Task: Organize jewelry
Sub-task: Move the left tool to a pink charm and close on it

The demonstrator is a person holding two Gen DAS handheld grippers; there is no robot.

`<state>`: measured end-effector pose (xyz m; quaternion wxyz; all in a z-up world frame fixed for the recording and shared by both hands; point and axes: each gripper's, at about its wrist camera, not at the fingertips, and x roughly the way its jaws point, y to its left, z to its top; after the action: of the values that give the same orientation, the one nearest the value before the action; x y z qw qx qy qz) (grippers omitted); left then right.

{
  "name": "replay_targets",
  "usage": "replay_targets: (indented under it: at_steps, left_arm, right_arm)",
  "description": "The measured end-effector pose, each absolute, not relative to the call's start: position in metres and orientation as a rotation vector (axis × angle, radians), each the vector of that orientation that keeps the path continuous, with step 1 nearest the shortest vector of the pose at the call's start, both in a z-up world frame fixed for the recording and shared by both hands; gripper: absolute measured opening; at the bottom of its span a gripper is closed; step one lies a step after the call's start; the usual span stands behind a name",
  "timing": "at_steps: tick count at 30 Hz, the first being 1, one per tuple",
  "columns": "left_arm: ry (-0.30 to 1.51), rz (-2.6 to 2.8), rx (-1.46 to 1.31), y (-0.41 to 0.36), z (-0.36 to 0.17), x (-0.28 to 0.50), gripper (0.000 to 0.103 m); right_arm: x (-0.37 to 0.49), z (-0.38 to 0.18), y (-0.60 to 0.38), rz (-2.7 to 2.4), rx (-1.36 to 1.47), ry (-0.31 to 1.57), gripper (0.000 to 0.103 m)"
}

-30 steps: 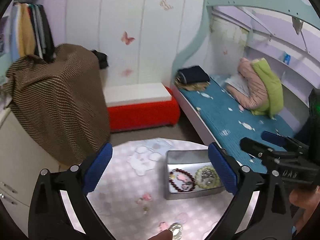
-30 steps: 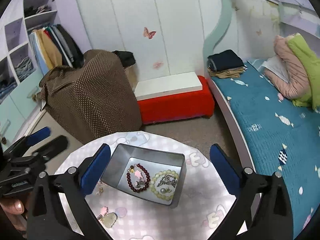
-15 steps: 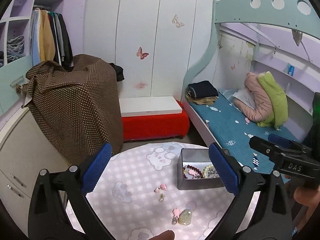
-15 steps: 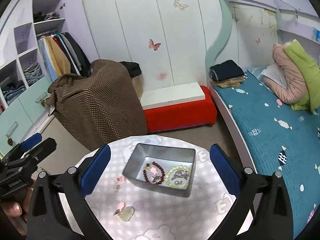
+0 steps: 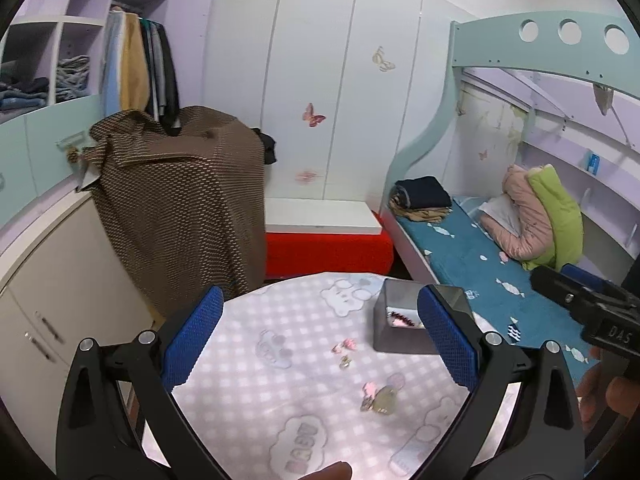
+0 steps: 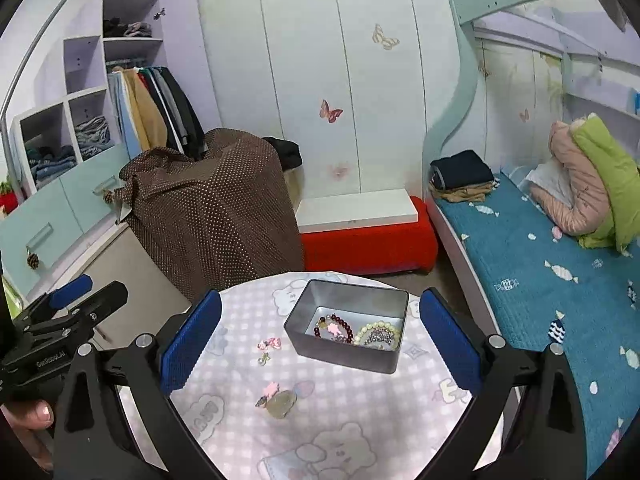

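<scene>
A grey metal tin (image 6: 344, 346) stands on a round table with a pink checked cloth (image 6: 360, 420). In it lie a dark red bead bracelet (image 6: 334, 326) and a pale green bead bracelet (image 6: 380, 332). The tin also shows in the left wrist view (image 5: 400, 336). Loose on the cloth are a pink earring pair (image 6: 269, 345) and a pale green pendant with a pink charm (image 6: 280, 402), also in the left wrist view (image 5: 380, 398). My left gripper (image 5: 320, 344) and my right gripper (image 6: 320, 340) are both open and empty, held above the table.
A brown dotted cloth covers a cabinet (image 6: 212, 204) on the left. A red bench with a white top (image 6: 360, 232) stands behind the table. A bunk bed with a blue cover (image 6: 540, 260) is on the right.
Both grippers have pulled back and up from the table. The tin and loose pieces now look smaller and farther away. Nothing was picked up.
</scene>
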<state>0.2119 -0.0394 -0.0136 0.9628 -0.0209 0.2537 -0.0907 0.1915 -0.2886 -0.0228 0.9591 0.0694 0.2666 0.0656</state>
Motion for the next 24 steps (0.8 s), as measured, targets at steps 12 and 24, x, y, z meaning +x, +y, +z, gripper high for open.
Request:
replay_targets:
  at_steps: [12,24]
  left_arm:
    - [0.583,-0.14,-0.039,-0.021,-0.054,0.182,0.098]
    - [0.639,-0.159,-0.01,-0.031,-0.086,0.177,0.098]
  right_arm:
    - [0.155,-0.051,-0.277,0.093,0.079,0.565,0.096]
    - [0.145,-0.077,-0.277,0.077,0.072,0.627,0.096]
